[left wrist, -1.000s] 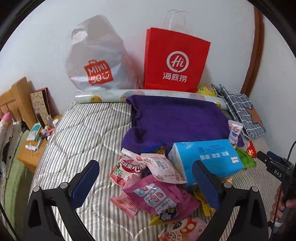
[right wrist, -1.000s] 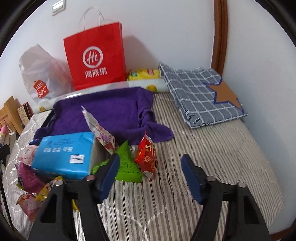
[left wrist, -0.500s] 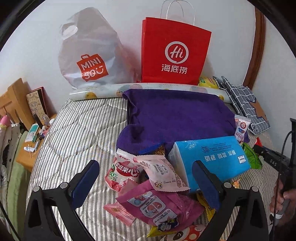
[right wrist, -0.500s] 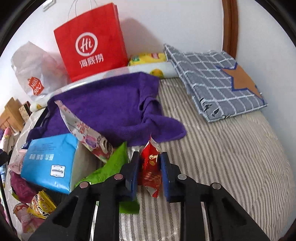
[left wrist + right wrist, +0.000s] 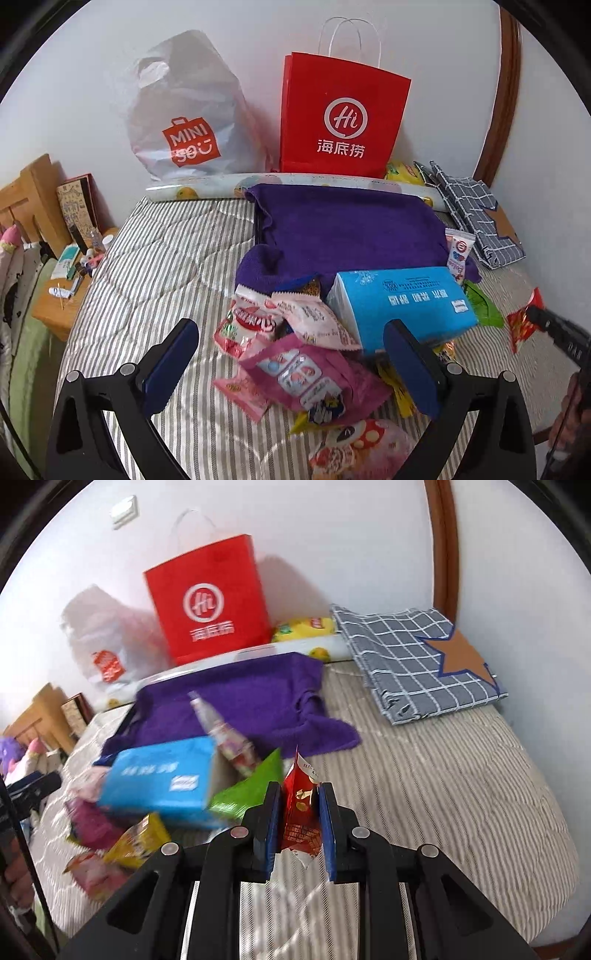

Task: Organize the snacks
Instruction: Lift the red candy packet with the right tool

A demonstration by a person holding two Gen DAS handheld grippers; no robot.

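My right gripper is shut on a small red snack packet, which hangs between the blue pads just above the striped bed. The same red packet shows at the right edge of the left wrist view, clamped in the right gripper. A pile of snacks lies on the bed: pink packets, a white and red packet, a green packet and a yellow one. My left gripper hovers open over the pink packets, holding nothing.
A blue tissue pack lies among the snacks on a purple towel. A red paper bag and a grey plastic bag stand against the wall. A folded checked cloth lies at the far right. A wooden bedside table stands left.
My right gripper moved onto the red packet, closed on it and has lifted it clear of the bed. The left gripper stayed open over the pile and shifted only slightly.
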